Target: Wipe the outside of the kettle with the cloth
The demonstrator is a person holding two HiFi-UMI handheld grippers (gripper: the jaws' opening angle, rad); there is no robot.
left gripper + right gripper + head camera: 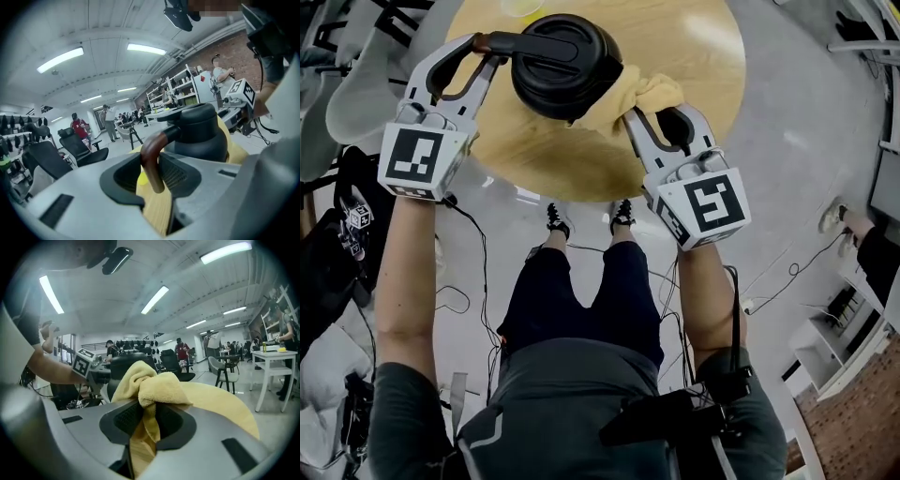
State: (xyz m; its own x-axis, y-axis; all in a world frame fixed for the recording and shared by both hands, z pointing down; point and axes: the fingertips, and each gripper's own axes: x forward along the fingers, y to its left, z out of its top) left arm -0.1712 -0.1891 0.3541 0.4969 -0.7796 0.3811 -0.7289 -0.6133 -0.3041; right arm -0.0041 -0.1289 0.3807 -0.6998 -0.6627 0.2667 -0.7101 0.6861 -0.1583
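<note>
The left tool (490, 49) (157, 172) is pinched on the curved brown handle (514, 42) (152, 159) of the kettle (567, 67) (202, 132). Its own view shows the handle standing upright between the two ribbed pads. The handle leaves the kettle's body at 9 o'clock in the head view.

The right tool (654, 120) (145, 417) is pressed together on a fold of the yellow cloth (639, 94) (151, 386). The cloth is bunched above its pads, with a tail hanging down between them. It lies against the kettle's side at about 4 o'clock, between the tool and the black body.

The kettle, black with its lid on, is over the near half of the round wooden desk (581, 164) (225, 404), at the person's 12 o'clock. Whether its base rests on the desk or is lifted clear cannot be told from these views.

At the desk's far edge, 12 o'clock from the kettle, is a small yellow thing (523, 7), cut off by the frame; it may be a cup.

Below the desk's near edge the person's shoes (559, 217) stand on the grey floor (806, 169), with cables (787, 272) trailing across it. The left gripper view has a black office chair (77, 150) at 9 o'clock and shelves (180, 89) at 1 o'clock.
</note>
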